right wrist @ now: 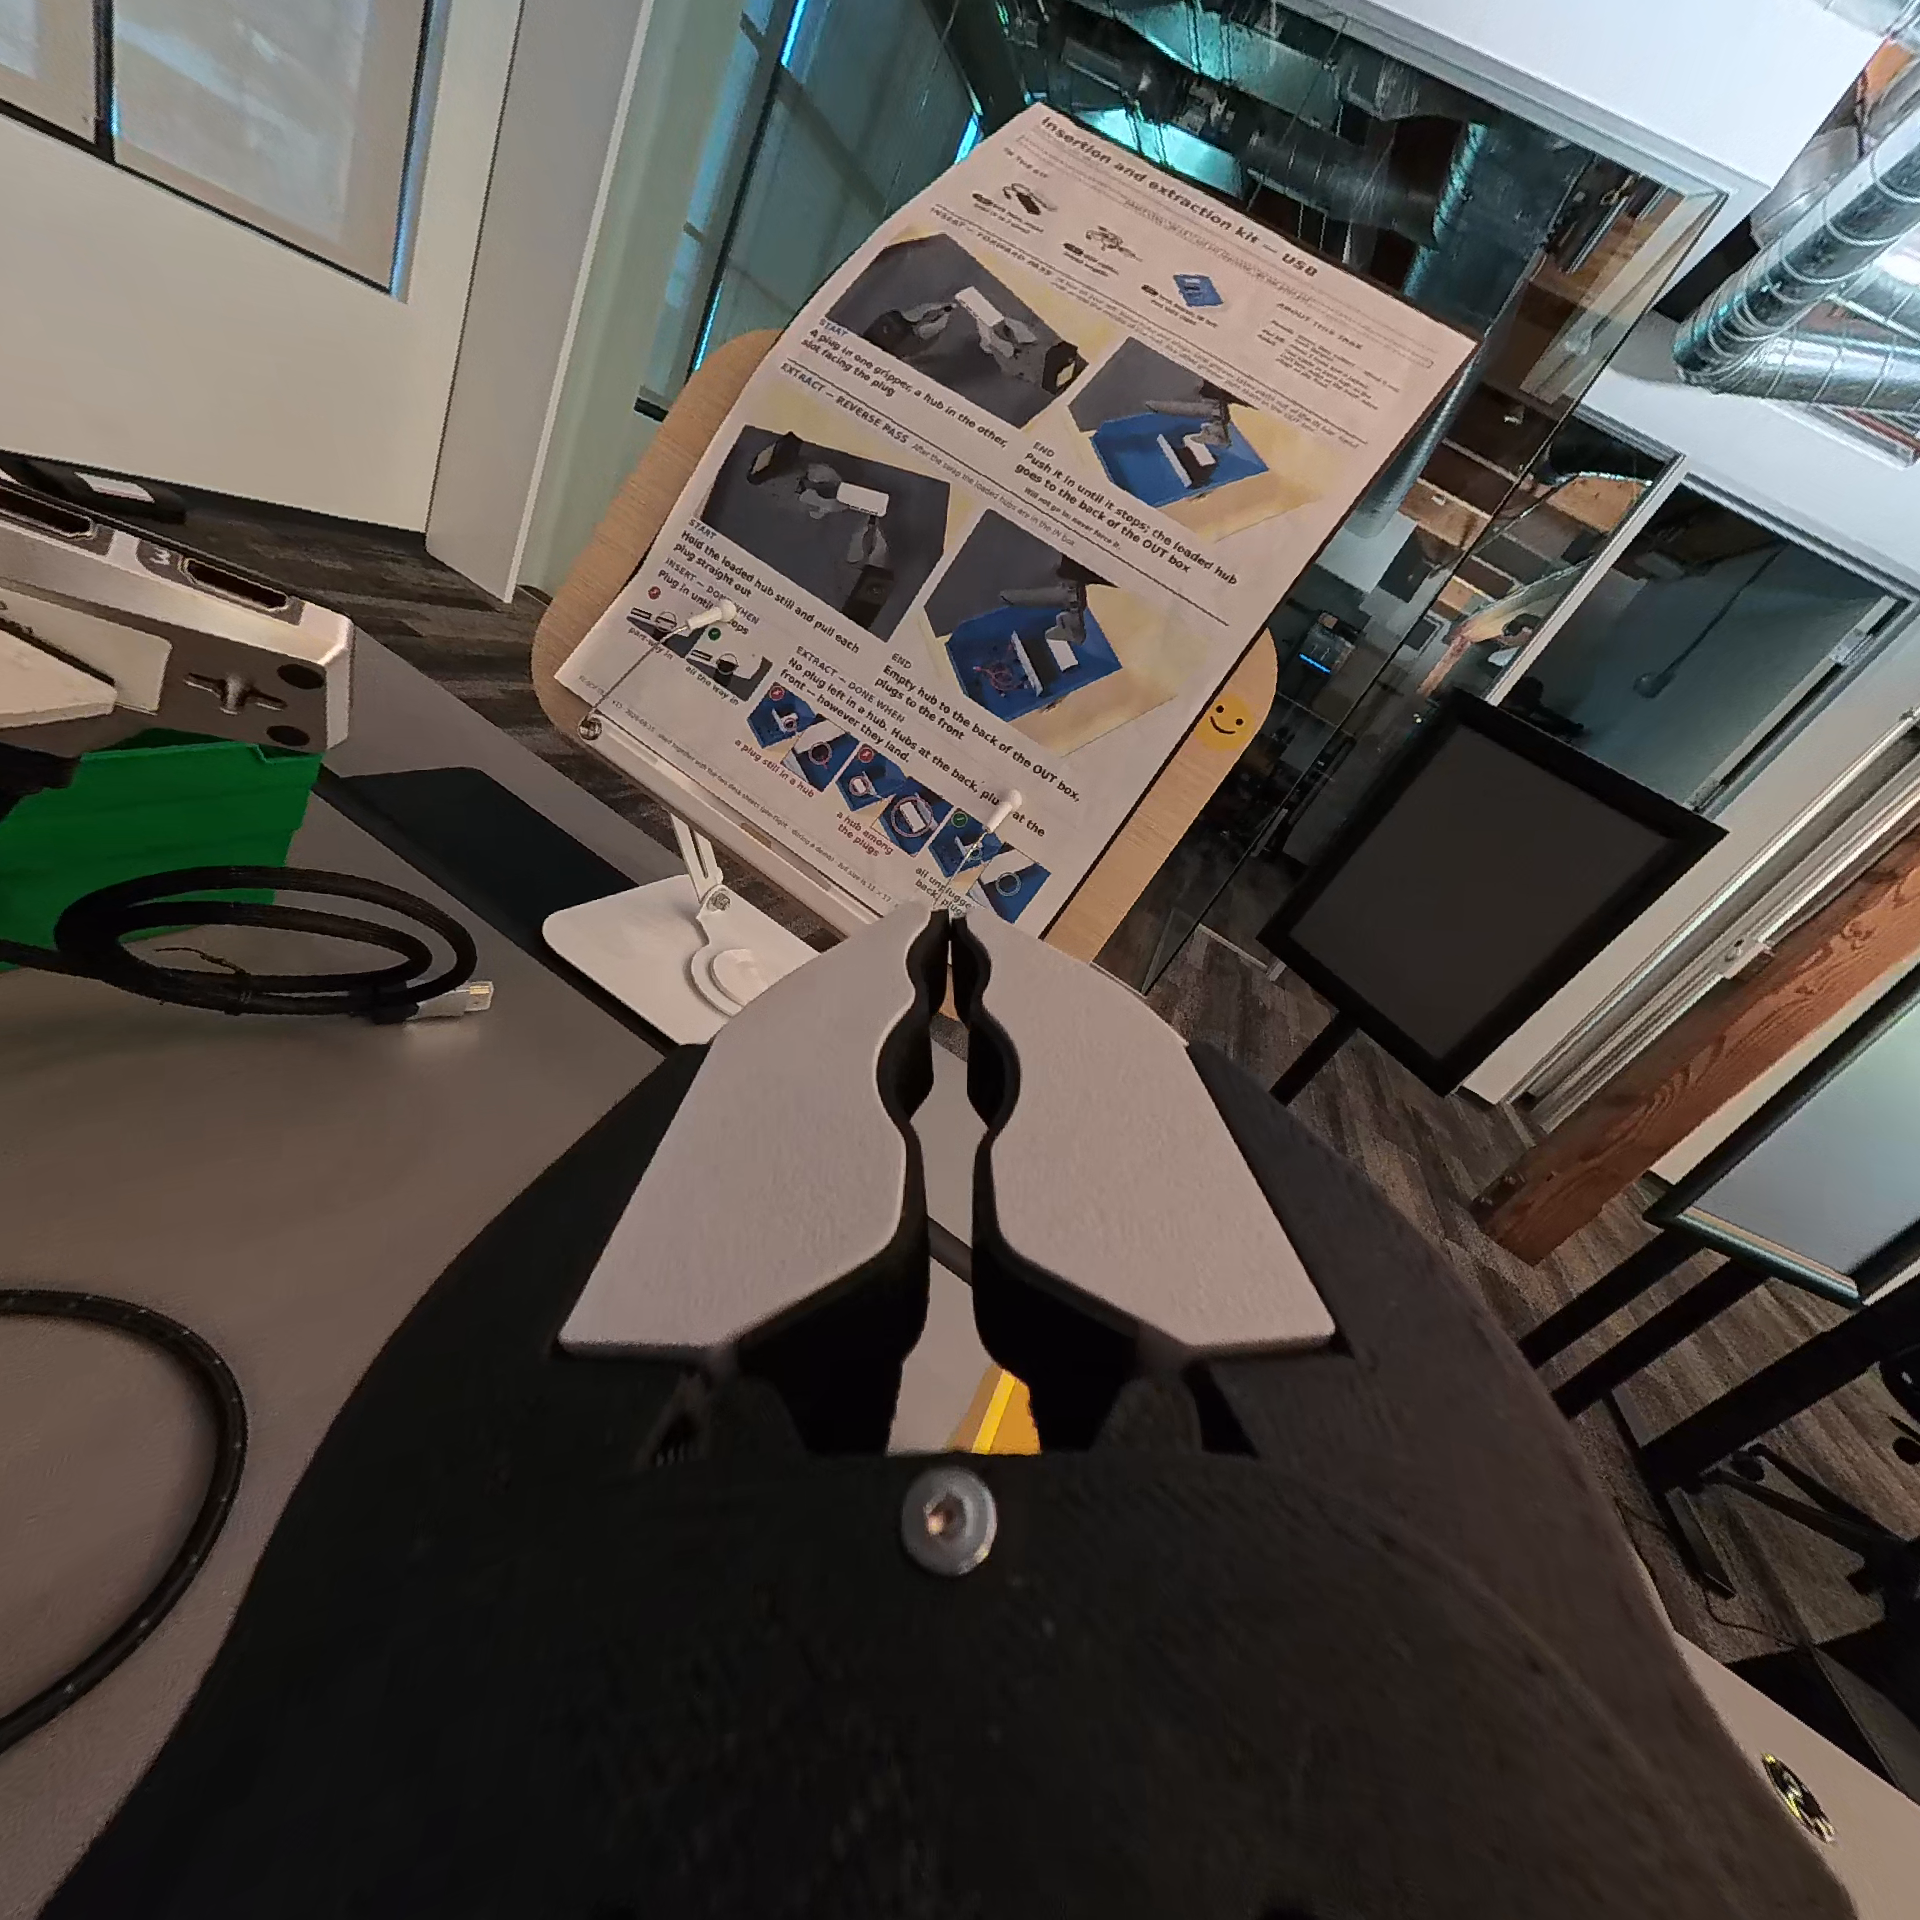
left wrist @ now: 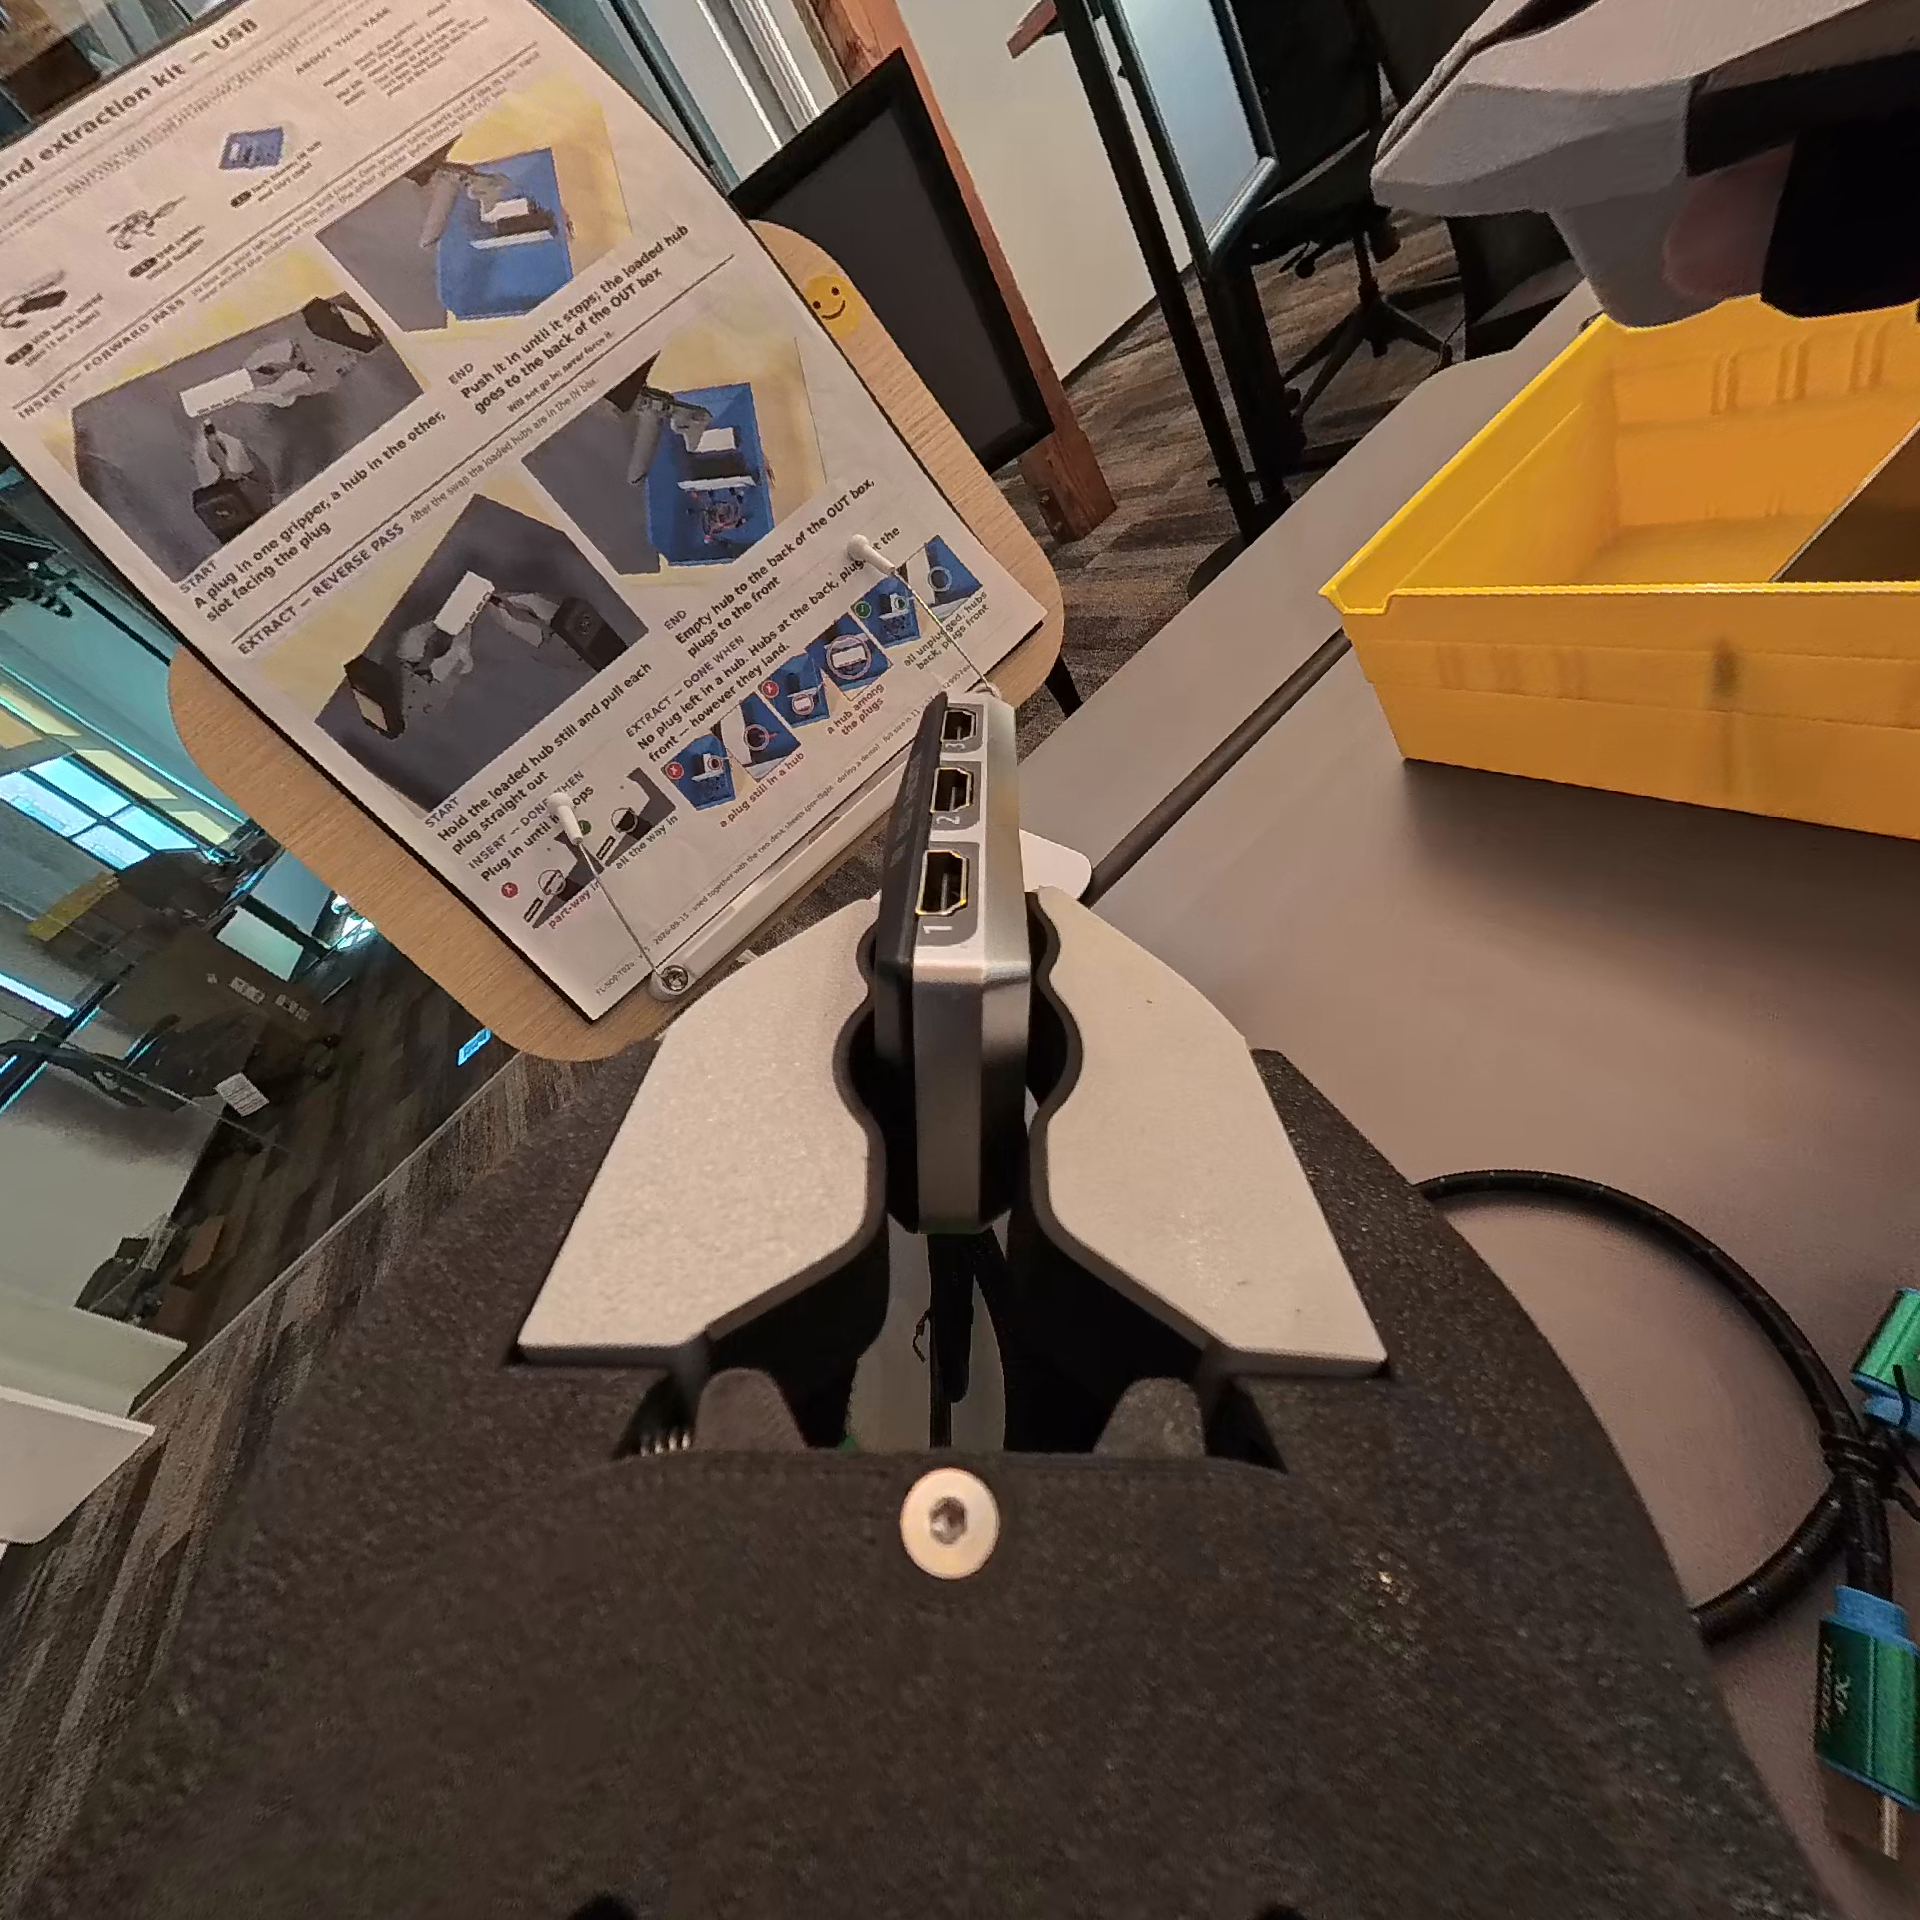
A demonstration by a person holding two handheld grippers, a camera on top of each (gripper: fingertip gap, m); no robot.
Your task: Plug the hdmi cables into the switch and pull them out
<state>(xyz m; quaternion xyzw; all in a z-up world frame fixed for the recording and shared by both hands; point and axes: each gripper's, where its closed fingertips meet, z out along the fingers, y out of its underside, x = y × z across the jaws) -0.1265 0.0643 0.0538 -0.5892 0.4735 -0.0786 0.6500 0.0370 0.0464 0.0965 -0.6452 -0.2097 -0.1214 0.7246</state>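
My left gripper [left wrist: 951, 925] is shut on the silver HDMI switch [left wrist: 951, 935] and holds it on edge above the desk, its three empty ports facing up. The switch also shows at the left edge of the right wrist view [right wrist: 239, 644]. My right gripper [right wrist: 948, 920] is shut and holds nothing; its grey finger shows at the top right of the left wrist view [left wrist: 1558, 145]. A black braided HDMI cable [left wrist: 1766, 1340] with green plugs [left wrist: 1870, 1704] lies on the desk at the right. A coiled black cable [right wrist: 270, 935] with a bare plug [right wrist: 457, 1003] lies on the desk.
A yellow bin [left wrist: 1621, 623] stands on the grey desk [left wrist: 1455, 1018] at the right. A green bin [right wrist: 156, 810] sits under the switch. An instruction sheet on a wooden stand [right wrist: 987, 540] rises at the desk's far edge. Another black cable [right wrist: 197, 1455] curves at the left. The gap from one gripper's tips to the other's is roughly 20 centimeters.
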